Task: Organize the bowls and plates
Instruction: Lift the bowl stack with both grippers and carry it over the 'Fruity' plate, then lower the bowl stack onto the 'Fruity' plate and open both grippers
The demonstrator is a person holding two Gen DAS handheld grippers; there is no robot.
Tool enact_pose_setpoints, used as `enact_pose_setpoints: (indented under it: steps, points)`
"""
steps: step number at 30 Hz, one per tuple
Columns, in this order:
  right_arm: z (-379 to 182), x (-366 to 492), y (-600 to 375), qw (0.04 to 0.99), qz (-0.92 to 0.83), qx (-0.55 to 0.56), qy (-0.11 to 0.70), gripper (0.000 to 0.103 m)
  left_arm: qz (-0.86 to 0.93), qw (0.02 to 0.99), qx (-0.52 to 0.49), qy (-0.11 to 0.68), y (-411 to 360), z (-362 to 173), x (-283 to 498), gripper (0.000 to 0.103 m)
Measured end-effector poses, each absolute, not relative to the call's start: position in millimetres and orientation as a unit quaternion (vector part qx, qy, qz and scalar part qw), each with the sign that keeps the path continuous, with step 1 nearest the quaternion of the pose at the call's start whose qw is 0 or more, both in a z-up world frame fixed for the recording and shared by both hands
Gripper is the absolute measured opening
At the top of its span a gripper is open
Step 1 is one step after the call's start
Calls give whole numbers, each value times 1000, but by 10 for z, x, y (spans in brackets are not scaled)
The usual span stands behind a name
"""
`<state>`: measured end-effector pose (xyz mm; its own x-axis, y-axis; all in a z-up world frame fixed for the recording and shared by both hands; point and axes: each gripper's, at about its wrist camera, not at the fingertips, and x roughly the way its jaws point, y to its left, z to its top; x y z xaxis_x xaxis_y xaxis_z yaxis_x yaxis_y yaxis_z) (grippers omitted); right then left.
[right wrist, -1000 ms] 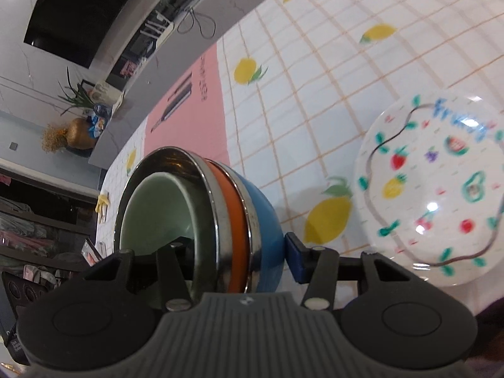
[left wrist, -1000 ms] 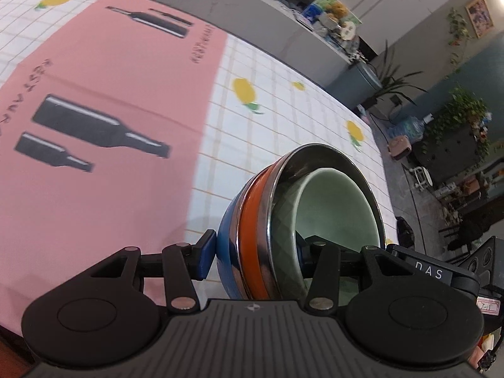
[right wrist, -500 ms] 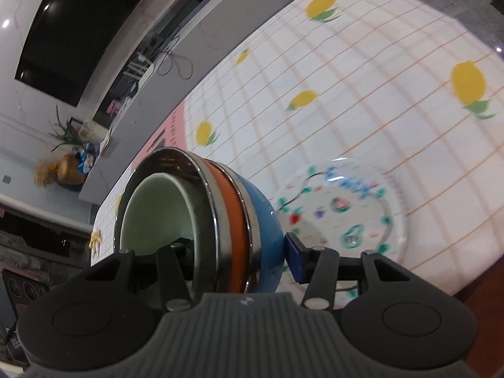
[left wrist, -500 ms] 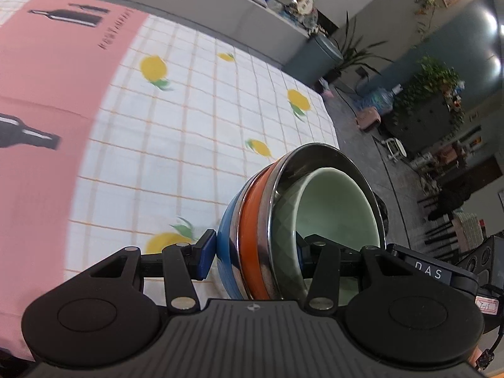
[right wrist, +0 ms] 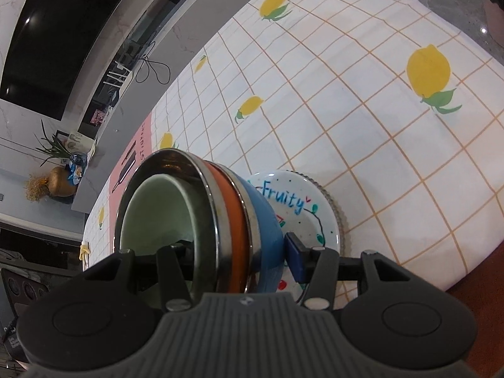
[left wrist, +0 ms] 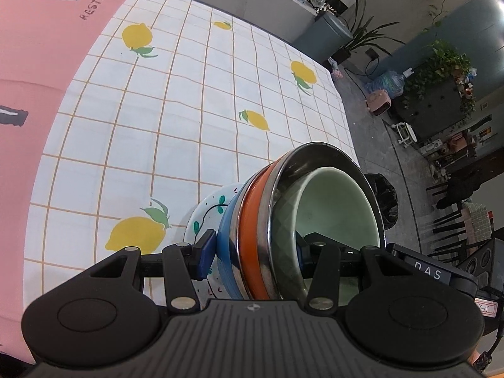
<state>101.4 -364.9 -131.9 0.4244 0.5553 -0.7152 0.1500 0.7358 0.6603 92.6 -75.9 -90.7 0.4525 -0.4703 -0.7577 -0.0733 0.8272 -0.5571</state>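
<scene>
Left wrist view: nested stack of bowls (left wrist: 283,220) tipped on its side, mouth to the right, clamped between the two grippers. From outside in: blue bowl (left wrist: 228,236), orange bowl (left wrist: 249,220), steel bowl (left wrist: 318,157), pale green bowl (left wrist: 334,208) innermost. Left gripper (left wrist: 252,252) half-closed on the stack's wall, blue pad pressed against the blue bowl's outside, the other finger inside the green bowl. Held above the desk (left wrist: 176,119), directly over a white fruit-print plate (left wrist: 204,211) peeking out behind the blue bowl.

Right wrist view: same stack (right wrist: 201,220) mirrored, mouth to the left. Right gripper (right wrist: 239,255) likewise part-closed on it, jaws pinching the wall from blue outside to green inside. Plate (right wrist: 302,208) lettered "Fruity" lying flat just beyond the blue bowl (right wrist: 264,220), near the desk's (right wrist: 346,110) front edge. Lemon-patterned checked cloth (right wrist: 362,145) underneath, pink bottle-print section (left wrist: 41,44) farther off.
</scene>
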Motion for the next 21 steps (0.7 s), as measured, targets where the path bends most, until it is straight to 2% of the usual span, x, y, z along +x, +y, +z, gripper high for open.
enact_pose_setpoints:
  steps: [21]
  points:
    - [-1453, 1036, -3678, 771, 135, 339, 521, 50, -117, 809, -267, 511, -778, -979, 901, 54]
